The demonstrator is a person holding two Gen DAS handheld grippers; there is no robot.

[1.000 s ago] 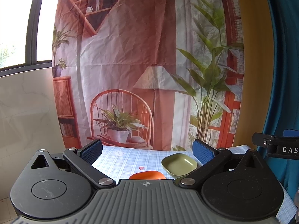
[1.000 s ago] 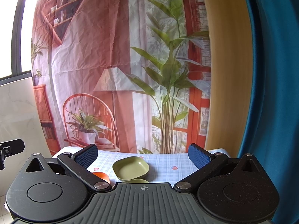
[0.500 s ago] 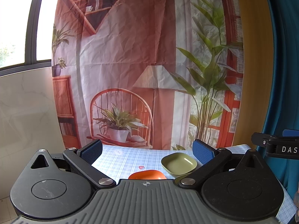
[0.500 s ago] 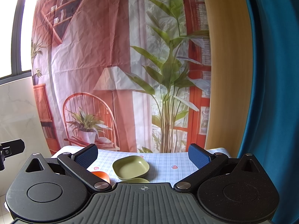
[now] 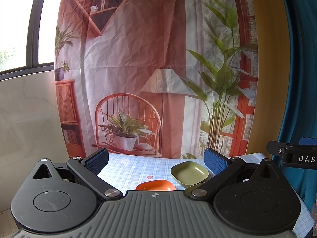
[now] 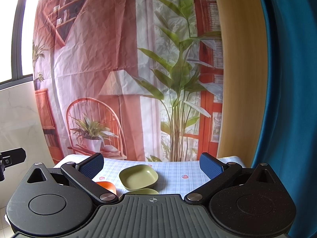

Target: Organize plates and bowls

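An olive-green square bowl (image 5: 189,173) sits on the checked tablecloth (image 5: 130,168); it also shows in the right wrist view (image 6: 138,177). An orange dish (image 5: 156,185) lies nearer, partly hidden by my left gripper body, and its edge shows in the right wrist view (image 6: 106,186). A second green dish (image 6: 141,191) peeks out just below the bowl. My left gripper (image 5: 156,159) is open and empty above the table. My right gripper (image 6: 151,165) is open and empty, raised behind the green bowl.
A printed backdrop (image 5: 150,69) with a chair, lamp and plants hangs behind the table. A teal curtain (image 6: 287,99) hangs at the right. A window (image 5: 17,29) and marble wall are at the left. The right gripper's edge (image 5: 293,156) shows at the far right.
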